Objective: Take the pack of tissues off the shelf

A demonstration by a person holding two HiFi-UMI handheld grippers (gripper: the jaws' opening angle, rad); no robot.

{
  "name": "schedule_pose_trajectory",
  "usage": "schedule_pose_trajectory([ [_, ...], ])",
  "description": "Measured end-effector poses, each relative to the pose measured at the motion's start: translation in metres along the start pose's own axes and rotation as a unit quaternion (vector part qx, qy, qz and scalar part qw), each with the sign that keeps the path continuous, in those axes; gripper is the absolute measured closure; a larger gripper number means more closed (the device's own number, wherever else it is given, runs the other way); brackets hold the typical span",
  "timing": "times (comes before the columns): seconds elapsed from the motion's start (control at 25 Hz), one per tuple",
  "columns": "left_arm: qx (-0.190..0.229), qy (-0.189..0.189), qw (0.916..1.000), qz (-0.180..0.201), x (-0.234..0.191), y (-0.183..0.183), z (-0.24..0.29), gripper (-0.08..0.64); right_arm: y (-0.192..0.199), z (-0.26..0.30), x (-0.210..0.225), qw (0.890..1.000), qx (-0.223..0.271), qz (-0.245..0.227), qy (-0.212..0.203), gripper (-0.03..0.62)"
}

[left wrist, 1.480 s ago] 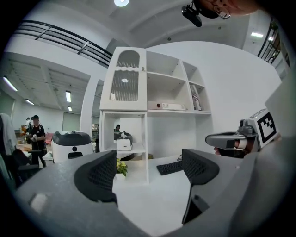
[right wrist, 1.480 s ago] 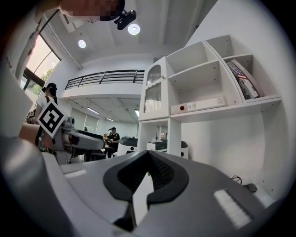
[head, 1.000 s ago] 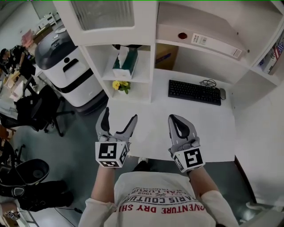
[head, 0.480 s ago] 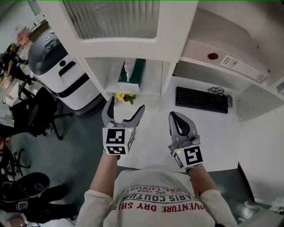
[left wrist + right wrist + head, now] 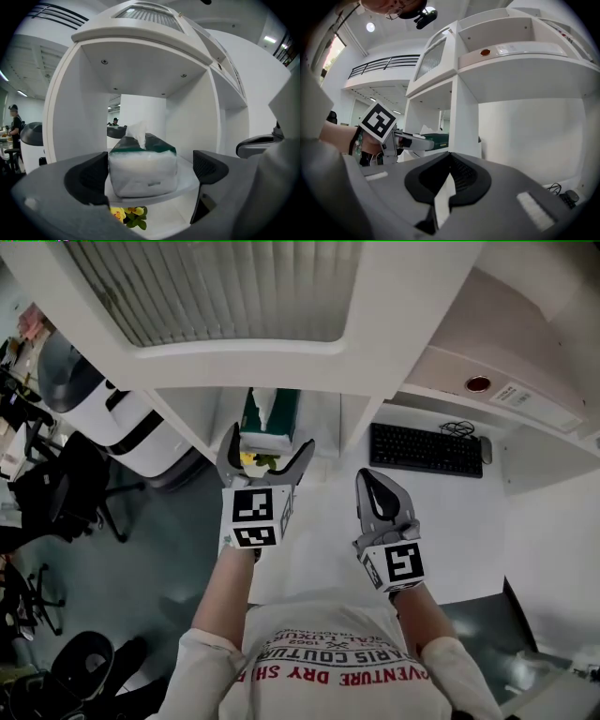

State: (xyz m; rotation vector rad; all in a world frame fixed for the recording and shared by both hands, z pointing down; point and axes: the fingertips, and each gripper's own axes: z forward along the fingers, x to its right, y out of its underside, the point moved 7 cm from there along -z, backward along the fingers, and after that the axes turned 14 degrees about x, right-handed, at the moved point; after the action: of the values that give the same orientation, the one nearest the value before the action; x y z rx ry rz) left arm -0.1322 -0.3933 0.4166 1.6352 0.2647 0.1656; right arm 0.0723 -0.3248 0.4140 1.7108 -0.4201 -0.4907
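Left tongs (image 5: 267, 448): opening wide and levelled at the shelf (image 5: 190, 180), so that one pad stands on each side of the pack (image 5: 143, 171); neither pad touches it yet.
Pack: sits on the shelf inside the cubby, between the tongs, with one tissue standing up from its top.
Obstructions: the cubby walls stand close on both sides and leave little room; flowers (image 5: 129, 215) sit just below the shelf edge.
Right tongs (image 5: 377, 486): together, empty, over the tabletop (image 5: 459, 521); judged idle.
Surroundings: keyboard (image 5: 427, 449) farther right, well apart from the work.
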Motion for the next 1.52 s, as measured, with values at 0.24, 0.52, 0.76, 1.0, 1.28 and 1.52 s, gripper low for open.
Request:
schedule_pose_trajectory([
  [0.24,-0.011,-0.018,0.9998,0.005,-0.008,0.006,0.02,-0.005,0.004,0.009,0.005,1.0,-0.005,-0.006,0.007,0.591],
  [0.52,-0.025,-0.052,0.9974,0.043,-0.01,0.01,0.031,-0.005,0.009,0.01,0.004,1.0,-0.009,0.0,0.006,0.592],
  [0.76,-0.024,-0.034,0.9983,0.04,-0.013,0.01,0.027,0.106,0.01,0.006,0.006,1.0,-0.012,-0.001,0.009,0.591],
  [1.0,-0.022,-0.036,0.9984,0.037,-0.014,0.008,0.02,0.123,0.007,0.001,0.006,1.0,-0.016,0.001,0.015,0.592],
  [1.28,-0.002,-0.015,0.9997,0.018,-0.014,-0.004,-0.007,0.133,0.001,-0.007,0.0,1.0,-0.014,-0.004,0.012,0.592],
  [1.52,0.021,0.014,0.999,0.038,-0.006,-0.028,-0.046,0.133,-0.006,-0.022,-0.011,1.0,-0.012,-0.005,0.001,0.592],
])
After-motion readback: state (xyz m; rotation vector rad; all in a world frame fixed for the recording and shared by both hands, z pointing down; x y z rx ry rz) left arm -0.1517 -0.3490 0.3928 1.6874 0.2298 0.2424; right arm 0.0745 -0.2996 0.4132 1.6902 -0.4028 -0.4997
